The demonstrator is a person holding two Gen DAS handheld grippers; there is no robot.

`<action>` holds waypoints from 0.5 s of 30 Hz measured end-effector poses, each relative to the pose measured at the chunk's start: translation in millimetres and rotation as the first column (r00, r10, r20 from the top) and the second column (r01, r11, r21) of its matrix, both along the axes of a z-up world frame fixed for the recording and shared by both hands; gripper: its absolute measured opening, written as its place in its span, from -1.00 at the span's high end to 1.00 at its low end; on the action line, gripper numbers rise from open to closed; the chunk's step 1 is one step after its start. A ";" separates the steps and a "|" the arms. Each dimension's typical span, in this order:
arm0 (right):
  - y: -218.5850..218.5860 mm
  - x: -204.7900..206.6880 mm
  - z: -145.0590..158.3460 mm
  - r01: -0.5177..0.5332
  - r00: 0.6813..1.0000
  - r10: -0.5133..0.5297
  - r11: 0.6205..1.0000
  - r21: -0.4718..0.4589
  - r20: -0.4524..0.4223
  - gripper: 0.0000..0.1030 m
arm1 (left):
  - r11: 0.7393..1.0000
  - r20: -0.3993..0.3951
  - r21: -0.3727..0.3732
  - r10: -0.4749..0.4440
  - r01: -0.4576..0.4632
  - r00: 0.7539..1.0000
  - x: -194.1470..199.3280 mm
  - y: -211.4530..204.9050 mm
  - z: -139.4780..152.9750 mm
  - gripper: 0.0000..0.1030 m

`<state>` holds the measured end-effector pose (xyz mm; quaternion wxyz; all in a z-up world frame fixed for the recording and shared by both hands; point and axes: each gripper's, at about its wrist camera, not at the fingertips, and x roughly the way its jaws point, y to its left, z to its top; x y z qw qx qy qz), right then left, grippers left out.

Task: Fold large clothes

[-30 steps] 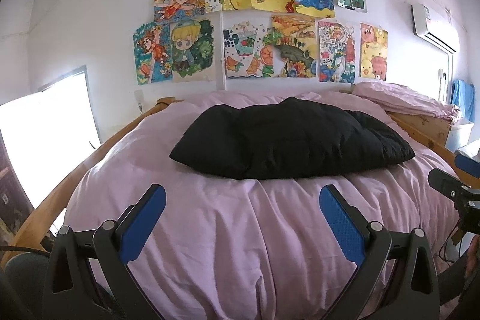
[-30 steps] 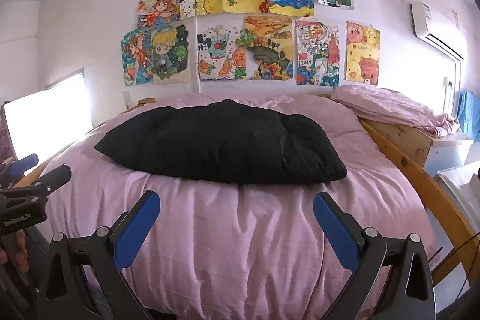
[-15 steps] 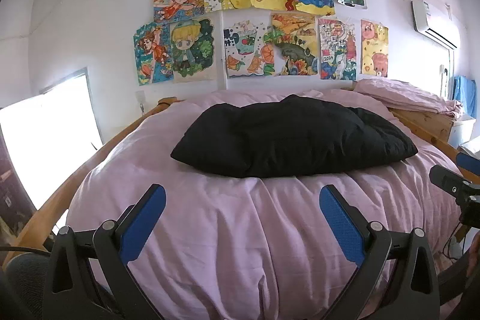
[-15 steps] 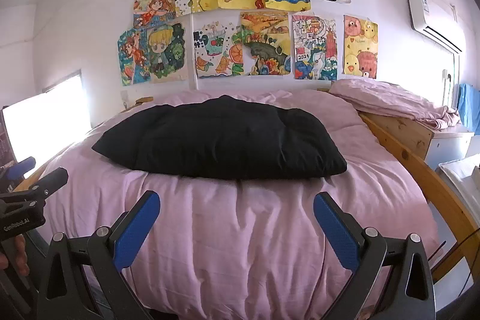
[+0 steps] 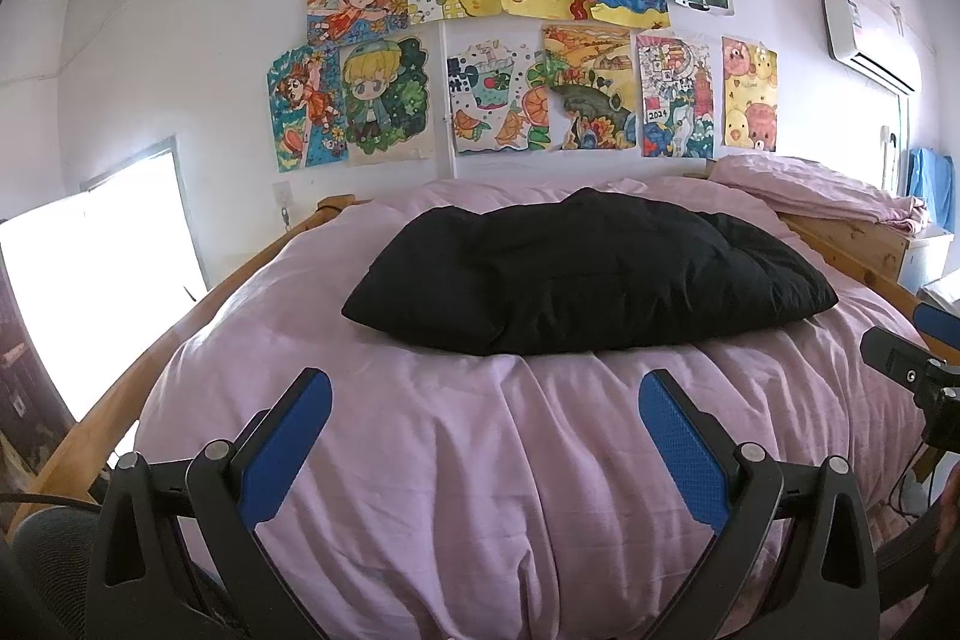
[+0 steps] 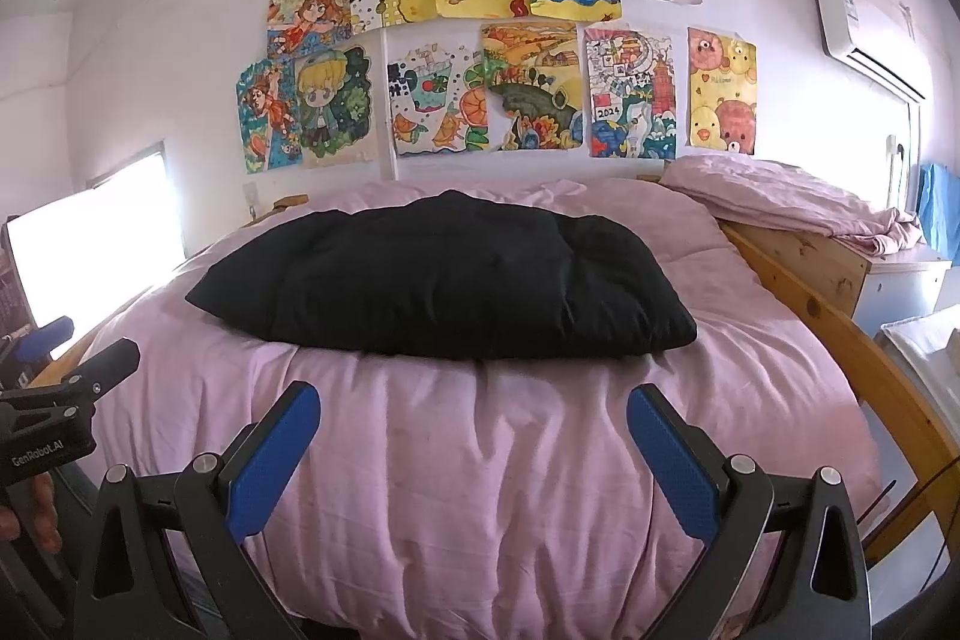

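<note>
At 12 o'clock from both grippers, a puffy black quilted garment [image 5: 591, 274] lay bundled across the middle of the pink-covered bed [image 5: 456, 466], probably a padded jacket, though its dark folds hid any sleeves. The left gripper [image 5: 485, 403] and right gripper [image 6: 474, 415] hung short of it at 6 o'clock, jaws spread wide and holding nothing, seemingly positioned to reach its 2 near corners together.

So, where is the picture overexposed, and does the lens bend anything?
Left wrist view: the window is blown out white, and the wooden bed rail curves from fisheye distortion. Right wrist view: same window glare; the black garment shows hardly any fold detail.
</note>
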<state>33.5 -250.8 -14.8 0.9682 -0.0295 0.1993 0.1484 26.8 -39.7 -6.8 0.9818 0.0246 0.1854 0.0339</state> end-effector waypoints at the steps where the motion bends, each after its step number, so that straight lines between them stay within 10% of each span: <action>1: 0.1 0.2 -0.4 0.000 1.000 0.000 1.000 0.000 0.000 -1.00 | 1.000 0.000 0.000 0.000 0.000 1.000 0.1 0.2 -0.1 -0.96; 15: -0.2 0.2 0.6 0.002 1.000 -0.002 1.000 0.003 -0.002 -1.00 | 1.000 0.000 0.001 0.000 0.000 1.000 0.1 -0.3 -0.1 -0.96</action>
